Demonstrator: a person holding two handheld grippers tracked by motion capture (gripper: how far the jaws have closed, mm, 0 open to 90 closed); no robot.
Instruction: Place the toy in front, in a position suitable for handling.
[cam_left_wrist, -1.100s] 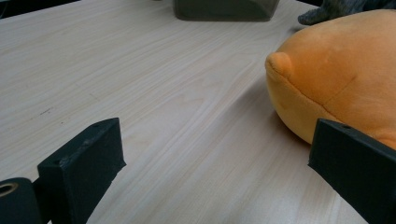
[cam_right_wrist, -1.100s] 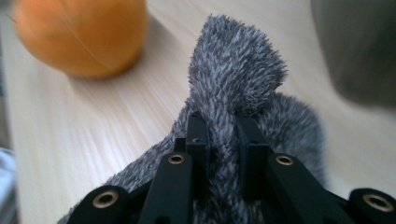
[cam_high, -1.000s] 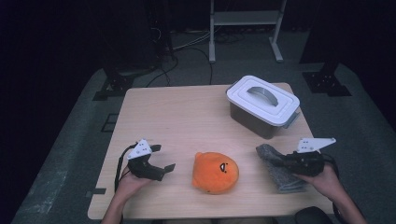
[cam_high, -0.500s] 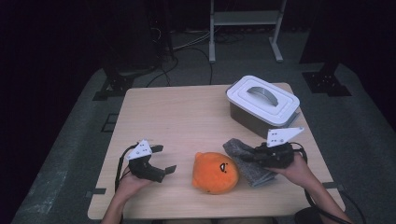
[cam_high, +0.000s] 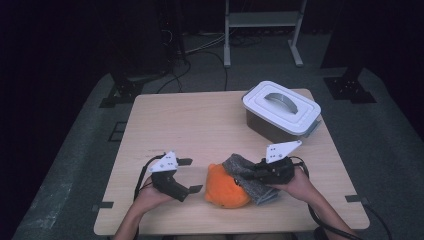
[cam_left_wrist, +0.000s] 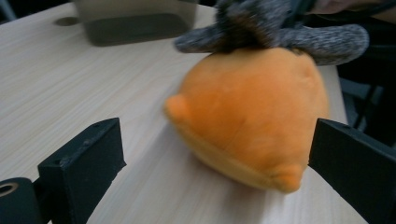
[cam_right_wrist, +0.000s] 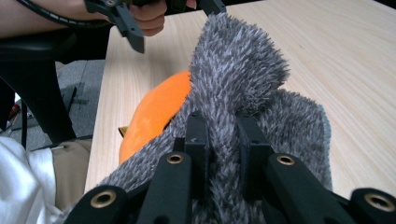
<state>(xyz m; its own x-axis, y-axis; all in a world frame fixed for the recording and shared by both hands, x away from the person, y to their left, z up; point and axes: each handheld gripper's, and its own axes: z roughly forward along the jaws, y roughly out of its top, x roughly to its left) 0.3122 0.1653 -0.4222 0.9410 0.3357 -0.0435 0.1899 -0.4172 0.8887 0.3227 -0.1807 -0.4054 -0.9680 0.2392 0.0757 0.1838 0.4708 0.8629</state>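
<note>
The right gripper (cam_high: 252, 172) pinches a fuzzy grey knitted cloth (cam_high: 250, 182), draped against a rounded orange plush toy (cam_high: 226, 189) near the front edge of the pale wood-grain surface (cam_high: 200, 125). The left gripper (cam_high: 190, 175) sits spread wide, beside the toy.

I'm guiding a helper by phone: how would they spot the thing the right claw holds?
On the light wooden table, look at the near edge, beside the round orange plush toy. The fuzzy grey knitted cloth lies partly over it, pinched in the right claw; it is the one grey, shaggy item.
</note>
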